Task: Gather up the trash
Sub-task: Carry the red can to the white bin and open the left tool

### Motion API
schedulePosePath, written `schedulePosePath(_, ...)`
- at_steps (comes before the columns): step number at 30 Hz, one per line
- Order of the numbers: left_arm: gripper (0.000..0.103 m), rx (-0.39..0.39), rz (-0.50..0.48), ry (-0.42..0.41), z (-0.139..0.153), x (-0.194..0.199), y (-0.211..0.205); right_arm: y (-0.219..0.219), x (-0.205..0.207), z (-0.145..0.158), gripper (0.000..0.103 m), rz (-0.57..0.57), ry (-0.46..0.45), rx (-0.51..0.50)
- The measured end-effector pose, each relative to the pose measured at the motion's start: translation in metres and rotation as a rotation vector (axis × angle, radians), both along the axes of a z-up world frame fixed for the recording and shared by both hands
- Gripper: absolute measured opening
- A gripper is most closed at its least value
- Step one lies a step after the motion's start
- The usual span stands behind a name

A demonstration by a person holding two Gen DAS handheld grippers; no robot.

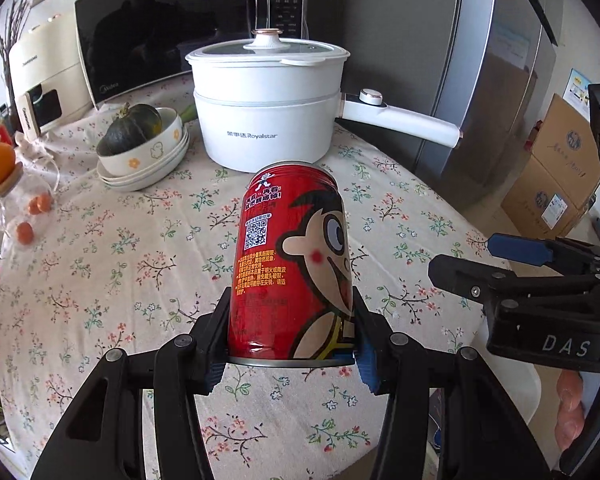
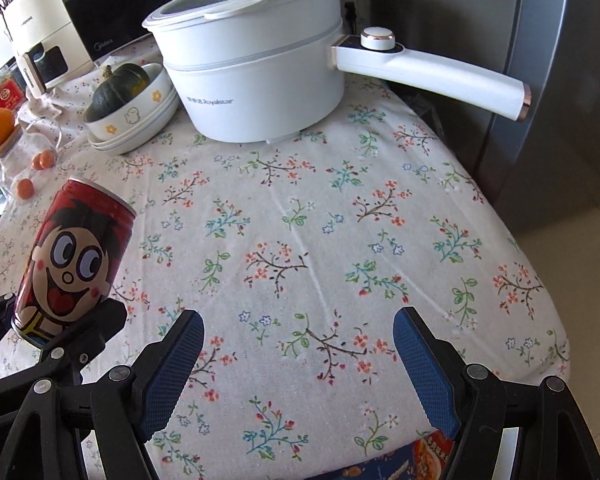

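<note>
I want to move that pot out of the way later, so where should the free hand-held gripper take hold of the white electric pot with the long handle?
Grip the white electric pot by its long white handle, past the dial, coming from the fridge side. The handle juts out sideways, slim enough for the open right hand-held gripper; the round body looks too wide.

In the left wrist view the can (image 1: 290, 264) stands at centre frame, clamped between the left gripper (image 1: 290, 354) fingers, above the table (image 1: 100, 280). Behind it sits the pot (image 1: 268, 100); left of the pot, bowls (image 1: 144, 160) hold a squash (image 1: 130, 128). The microwave (image 1: 140, 32) stands upper left, the right gripper (image 1: 468, 264) at right edge.
</note>
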State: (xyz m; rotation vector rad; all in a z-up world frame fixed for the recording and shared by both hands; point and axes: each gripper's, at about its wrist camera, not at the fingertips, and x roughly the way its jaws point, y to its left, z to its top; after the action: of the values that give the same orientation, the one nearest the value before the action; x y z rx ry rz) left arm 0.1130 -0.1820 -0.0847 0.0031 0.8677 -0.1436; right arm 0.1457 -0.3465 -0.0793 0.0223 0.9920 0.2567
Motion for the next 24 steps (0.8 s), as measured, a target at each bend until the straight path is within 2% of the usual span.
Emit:
schedulePosePath(7,0.055,-0.029,-0.081,-0.001,0.004,-0.025,-0.014,-0.006,-0.025,0.013,0.082,-0.002,-0.026,0.021)
schedulePosePath(11,0.055,-0.048,-0.146,0.007,0.006,-0.037,-0.037,-0.026,-0.04,0.018,0.082,-0.011,-0.008,0.088)
schedulePosePath(14,0.055,-0.07,-0.186,0.034,0.001,-0.043,-0.055,-0.052,-0.055,0.023,0.082,-0.068,-0.007,0.105)
schedulePosePath(18,0.055,-0.046,-0.257,0.054,-0.009,-0.054,-0.088,-0.094,-0.077,0.02,0.082,-0.164,0.027,0.137)
schedulePosePath(24,0.055,-0.034,-0.359,0.136,-0.035,-0.073,-0.142,-0.137,-0.092,0.015,0.081,-0.245,0.045,0.149)
